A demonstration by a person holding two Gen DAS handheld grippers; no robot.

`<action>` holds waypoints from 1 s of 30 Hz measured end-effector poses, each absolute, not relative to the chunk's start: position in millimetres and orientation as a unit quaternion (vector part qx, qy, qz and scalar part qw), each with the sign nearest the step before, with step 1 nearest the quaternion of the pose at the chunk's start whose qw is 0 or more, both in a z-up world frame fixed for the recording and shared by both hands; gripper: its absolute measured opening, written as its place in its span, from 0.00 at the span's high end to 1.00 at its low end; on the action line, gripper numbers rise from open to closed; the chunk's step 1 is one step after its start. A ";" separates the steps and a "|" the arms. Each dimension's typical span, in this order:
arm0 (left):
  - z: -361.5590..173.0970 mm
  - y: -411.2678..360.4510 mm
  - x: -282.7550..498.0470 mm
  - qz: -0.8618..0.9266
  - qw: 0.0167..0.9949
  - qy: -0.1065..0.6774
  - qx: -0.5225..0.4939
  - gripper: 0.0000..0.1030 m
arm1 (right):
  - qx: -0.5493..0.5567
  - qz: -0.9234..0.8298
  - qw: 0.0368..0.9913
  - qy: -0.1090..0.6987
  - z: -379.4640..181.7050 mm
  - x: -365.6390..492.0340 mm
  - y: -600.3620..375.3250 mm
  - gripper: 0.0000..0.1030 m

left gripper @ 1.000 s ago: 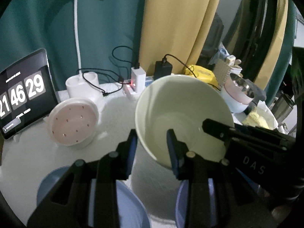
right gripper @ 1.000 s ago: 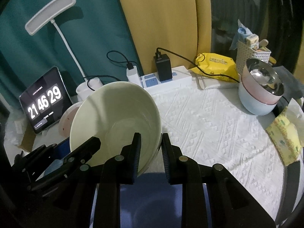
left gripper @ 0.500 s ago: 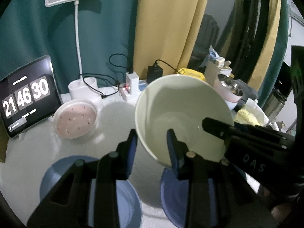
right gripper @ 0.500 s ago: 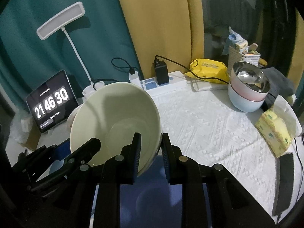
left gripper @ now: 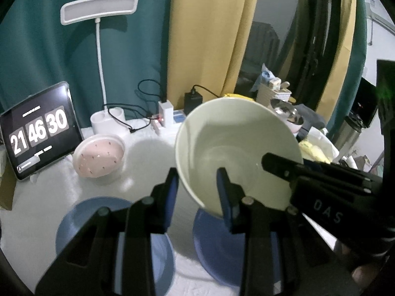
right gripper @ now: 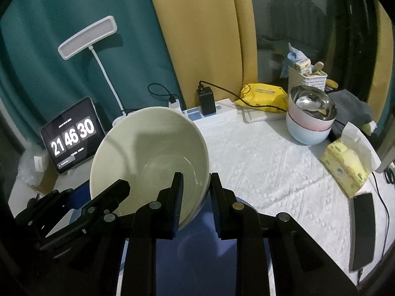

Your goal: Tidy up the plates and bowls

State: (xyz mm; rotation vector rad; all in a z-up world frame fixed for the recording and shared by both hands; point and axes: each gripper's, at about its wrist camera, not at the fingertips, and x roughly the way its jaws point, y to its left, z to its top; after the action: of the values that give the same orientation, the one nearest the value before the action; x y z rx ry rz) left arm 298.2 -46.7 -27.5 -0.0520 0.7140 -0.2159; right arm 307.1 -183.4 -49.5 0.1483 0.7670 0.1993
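Observation:
Both grippers hold one large pale green bowl (left gripper: 237,148) in the air above the table, tilted. My left gripper (left gripper: 197,185) is shut on its left rim. My right gripper (right gripper: 196,190) is shut on its right rim; the bowl (right gripper: 153,153) fills the middle of the right wrist view. Two blue plates lie on the table below: one at the left (left gripper: 81,219) and one under the bowl (left gripper: 209,241), which also shows in the right wrist view (right gripper: 197,254). A pink perforated dish (left gripper: 98,155) sits at the back left.
A stack of a steel, a pink and a pale blue bowl (right gripper: 309,120) stands at the back right. A clock tablet (left gripper: 39,130), a white lamp (left gripper: 98,9), a power strip (right gripper: 217,113), a tissue pack (right gripper: 345,165) and a phone (right gripper: 363,229) ring the white tablecloth (right gripper: 271,167).
Both grippers have risen with the green bowl, so more of the table and both blue plates show beneath. The grips have not changed.

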 end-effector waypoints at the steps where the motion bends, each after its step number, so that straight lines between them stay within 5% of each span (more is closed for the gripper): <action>1: -28.0 -48.4 297.0 -0.107 0.930 0.350 -0.024 0.68 | 0.073 0.096 0.920 0.374 -50.2 305.4 -185.0 0.78; 30: -92.1 -80.2 264.5 -0.121 0.902 0.414 -0.010 0.69 | 0.087 0.075 0.895 0.432 -117.8 267.7 -213.7 0.78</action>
State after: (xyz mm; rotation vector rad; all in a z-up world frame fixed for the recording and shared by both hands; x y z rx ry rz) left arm 264.5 -80.2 -92.1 -0.0213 0.8563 -0.2510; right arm 267.7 -213.7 -117.8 0.1803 0.8953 0.1557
